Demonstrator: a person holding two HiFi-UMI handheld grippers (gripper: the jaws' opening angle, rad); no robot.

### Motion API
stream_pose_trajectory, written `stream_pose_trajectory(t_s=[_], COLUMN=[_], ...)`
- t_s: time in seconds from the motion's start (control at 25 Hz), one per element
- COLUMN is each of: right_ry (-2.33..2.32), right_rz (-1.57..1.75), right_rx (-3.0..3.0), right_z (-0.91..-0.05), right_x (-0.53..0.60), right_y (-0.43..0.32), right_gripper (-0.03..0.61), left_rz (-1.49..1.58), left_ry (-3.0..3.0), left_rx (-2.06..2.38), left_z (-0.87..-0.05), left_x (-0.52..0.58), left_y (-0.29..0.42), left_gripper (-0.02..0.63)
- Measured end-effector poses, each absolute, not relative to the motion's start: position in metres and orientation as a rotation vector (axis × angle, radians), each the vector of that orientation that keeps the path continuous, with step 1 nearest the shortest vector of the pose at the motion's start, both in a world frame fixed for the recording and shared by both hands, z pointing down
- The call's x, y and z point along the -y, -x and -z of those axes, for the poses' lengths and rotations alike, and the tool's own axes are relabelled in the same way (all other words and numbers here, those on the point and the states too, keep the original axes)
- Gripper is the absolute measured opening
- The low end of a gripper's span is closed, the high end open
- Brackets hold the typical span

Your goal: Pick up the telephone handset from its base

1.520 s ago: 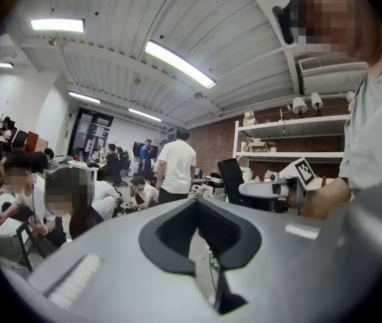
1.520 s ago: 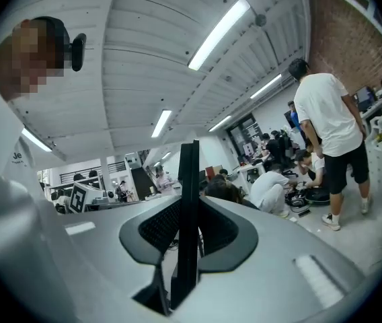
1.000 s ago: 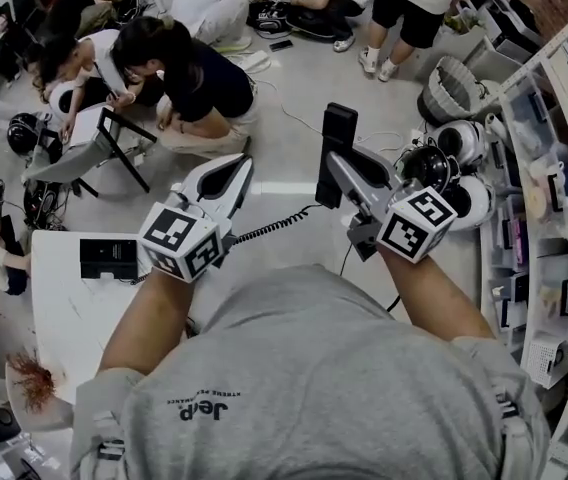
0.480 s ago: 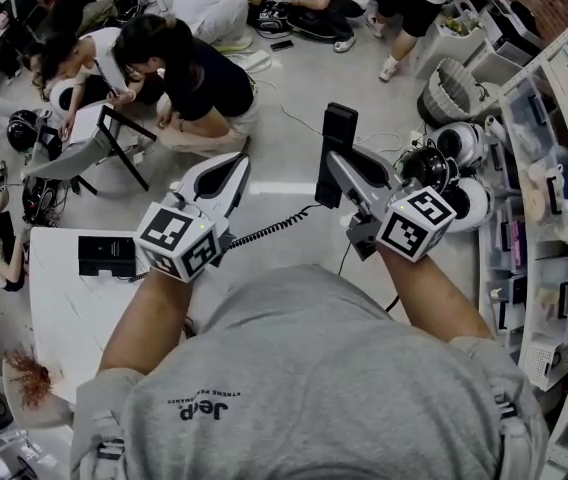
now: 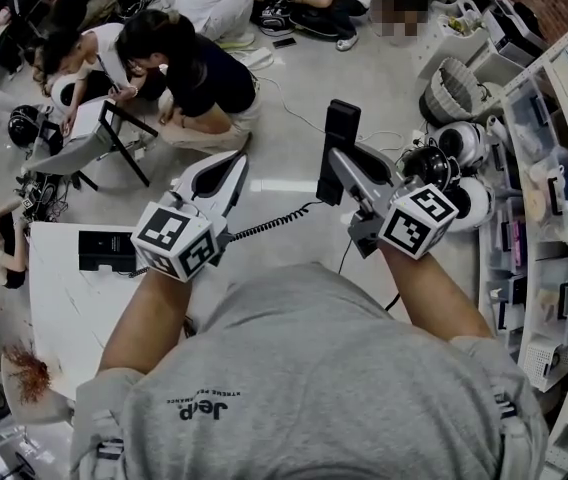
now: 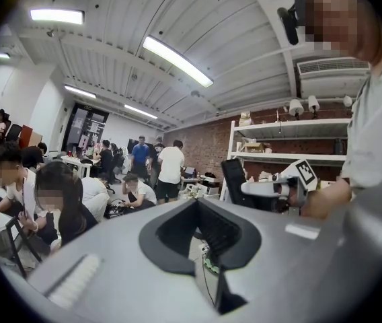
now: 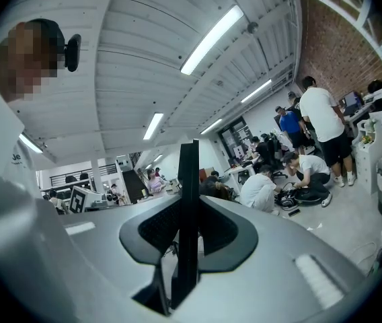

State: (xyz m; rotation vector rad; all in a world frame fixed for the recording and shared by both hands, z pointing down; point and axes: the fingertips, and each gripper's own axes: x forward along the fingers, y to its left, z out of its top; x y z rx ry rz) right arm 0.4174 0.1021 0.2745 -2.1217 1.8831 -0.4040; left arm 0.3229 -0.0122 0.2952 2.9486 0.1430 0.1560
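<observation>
A black telephone handset (image 5: 340,130) stands upright in the air, and my right gripper (image 5: 336,166) is shut on its lower part. In the right gripper view the handset (image 7: 188,194) shows as a thin dark slab clamped between the grey jaws of that gripper (image 7: 187,247). Its coiled cord (image 5: 269,225) runs down and left toward the black base (image 5: 107,252) on the white table (image 5: 64,313). My left gripper (image 5: 234,166) hovers level over the table's right edge, left of the handset. In its own view the left gripper (image 6: 204,251) shows a narrow gap with nothing in it.
Several people sit and crouch on the grey floor ahead (image 5: 189,73). A folding stand (image 5: 114,138) is at the left. White shelving (image 5: 554,218) with boxes and helmets (image 5: 454,163) runs along the right side. A reddish tuft (image 5: 26,368) lies at the table's near-left corner.
Both grippers and the handset stay almost still; the left gripper has drifted slightly left. A standing person at the top right has walked out of the head view.
</observation>
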Motion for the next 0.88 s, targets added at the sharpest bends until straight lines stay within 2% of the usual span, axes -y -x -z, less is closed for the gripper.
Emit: stream_pose_trajectory(t_s=[0.88], right_ry=[2.119], right_rz=[0.383], right_rx=[-1.917], right_z=[-0.271], right_x=[-0.107], right_y=[-0.415], right_gripper=[0.078], left_rz=[-0.151], left_ry=[-2.949], left_rx=[-0.163], left_z=[-0.292], left_x=[0.004], left_y=[-0.322], left_gripper=[0.058])
